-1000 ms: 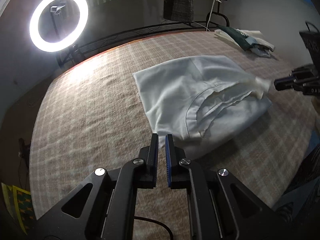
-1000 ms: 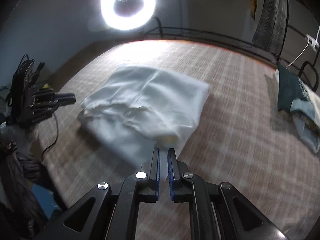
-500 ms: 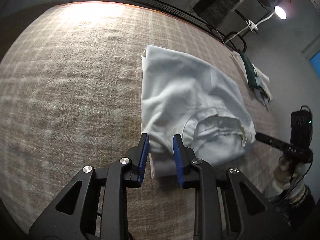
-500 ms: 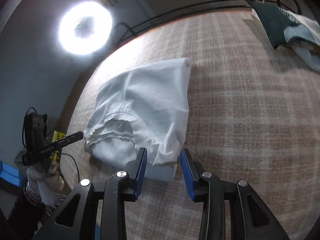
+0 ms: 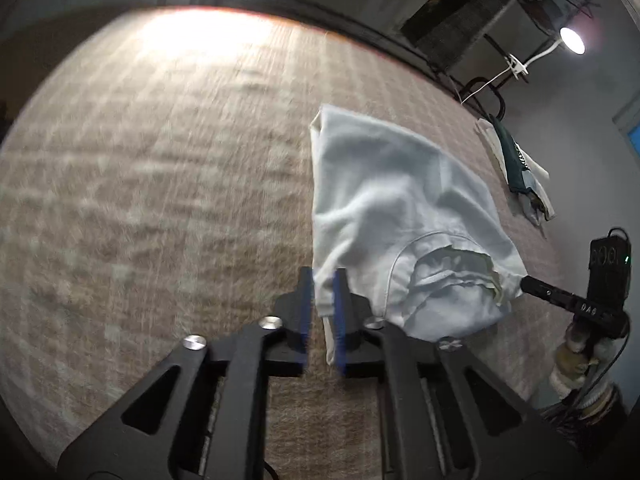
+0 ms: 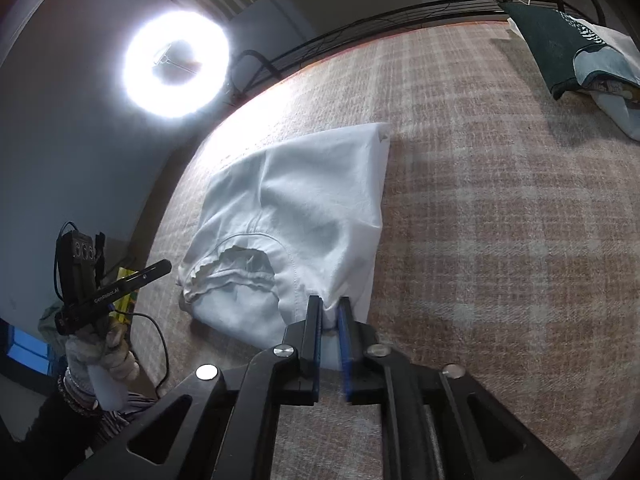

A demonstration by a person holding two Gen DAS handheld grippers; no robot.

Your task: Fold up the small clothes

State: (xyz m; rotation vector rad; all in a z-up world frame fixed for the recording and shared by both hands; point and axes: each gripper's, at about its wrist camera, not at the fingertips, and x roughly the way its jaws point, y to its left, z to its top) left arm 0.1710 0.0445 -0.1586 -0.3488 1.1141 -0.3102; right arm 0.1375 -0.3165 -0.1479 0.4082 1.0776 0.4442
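Note:
A small white garment (image 5: 392, 208) lies partly folded on a beige plaid blanket (image 5: 160, 200), its elastic waistband opening toward me. My left gripper (image 5: 323, 300) is shut on the garment's near left corner. In the right wrist view the same white garment (image 6: 304, 208) lies ahead, and my right gripper (image 6: 330, 320) is shut on its near right corner. Each gripper also shows in the other's view, at the waistband's far side: the right one (image 5: 560, 300) and the left one (image 6: 132, 280).
A pile of dark green and light clothes (image 6: 576, 44) lies at the blanket's far right corner, also in the left wrist view (image 5: 520, 176). A bright ring light (image 6: 176, 64) stands beyond the far edge, by a black metal rail (image 6: 360, 28).
Both grippers were shut and empty a second ago, opened around the garment's near corners, and have now closed on the cloth. Both views have tilted closer to the garment.

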